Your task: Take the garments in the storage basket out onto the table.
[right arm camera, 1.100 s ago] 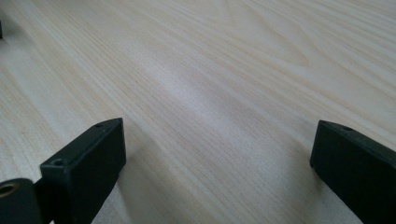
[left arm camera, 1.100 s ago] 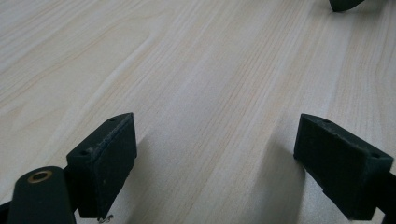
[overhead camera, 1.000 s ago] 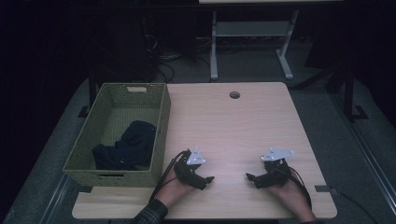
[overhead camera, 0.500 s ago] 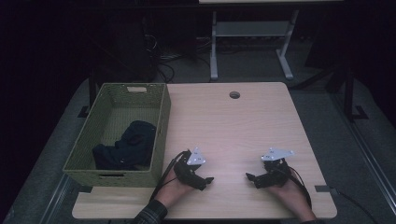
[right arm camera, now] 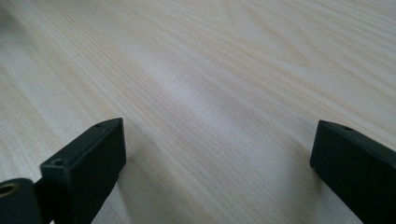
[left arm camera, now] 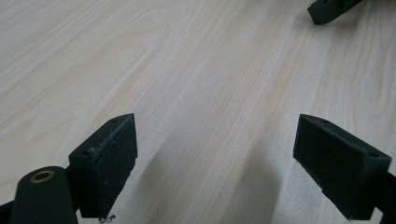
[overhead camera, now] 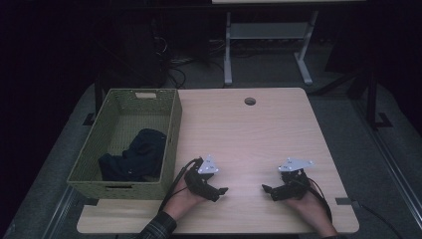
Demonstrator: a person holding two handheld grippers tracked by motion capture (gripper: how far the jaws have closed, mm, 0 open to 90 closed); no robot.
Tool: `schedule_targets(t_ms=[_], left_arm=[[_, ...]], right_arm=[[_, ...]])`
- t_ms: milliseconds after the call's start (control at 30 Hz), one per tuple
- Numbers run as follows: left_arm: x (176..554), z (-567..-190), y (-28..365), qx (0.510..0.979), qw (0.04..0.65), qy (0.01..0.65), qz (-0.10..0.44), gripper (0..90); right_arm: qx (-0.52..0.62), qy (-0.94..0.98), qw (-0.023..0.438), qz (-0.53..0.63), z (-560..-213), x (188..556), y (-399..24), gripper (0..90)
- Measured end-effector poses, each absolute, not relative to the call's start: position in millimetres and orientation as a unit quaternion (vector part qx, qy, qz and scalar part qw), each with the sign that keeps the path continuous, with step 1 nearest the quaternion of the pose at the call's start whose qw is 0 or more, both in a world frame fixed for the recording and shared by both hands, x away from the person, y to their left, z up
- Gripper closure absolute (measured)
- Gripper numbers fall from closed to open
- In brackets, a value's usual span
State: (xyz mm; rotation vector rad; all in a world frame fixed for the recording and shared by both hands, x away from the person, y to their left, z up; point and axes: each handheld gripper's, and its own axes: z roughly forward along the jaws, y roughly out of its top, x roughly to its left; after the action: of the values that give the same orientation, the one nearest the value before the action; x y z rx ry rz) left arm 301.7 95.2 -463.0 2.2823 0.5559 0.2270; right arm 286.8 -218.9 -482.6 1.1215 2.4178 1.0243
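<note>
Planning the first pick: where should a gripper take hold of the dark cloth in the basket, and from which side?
Probably the raised bunched fold at the top of the dark cloth, coming straight down from above: the green basket walls block any sideways approach, and the crumpled heap offers a ridge to pinch. The left gripper, jaws open, is nearer.

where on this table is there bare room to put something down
Most of the table is bare: the whole stretch from the green basket across to the right edge, back to the round hole. A bare strip also lies between the left gripper and right gripper. The basket is partly taken up by dark cloth; its far end is free.
</note>
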Motion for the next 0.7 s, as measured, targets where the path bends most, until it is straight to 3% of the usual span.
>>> schedule_targets(t_ms=[700], left_arm=[[306.5,-452.6,105.2,0.884,0.397,0.228,0.096,13.5]], right_arm=[[0.389,0.838,0.143,0.355,-482.6,286.8,-218.9,3.2]])
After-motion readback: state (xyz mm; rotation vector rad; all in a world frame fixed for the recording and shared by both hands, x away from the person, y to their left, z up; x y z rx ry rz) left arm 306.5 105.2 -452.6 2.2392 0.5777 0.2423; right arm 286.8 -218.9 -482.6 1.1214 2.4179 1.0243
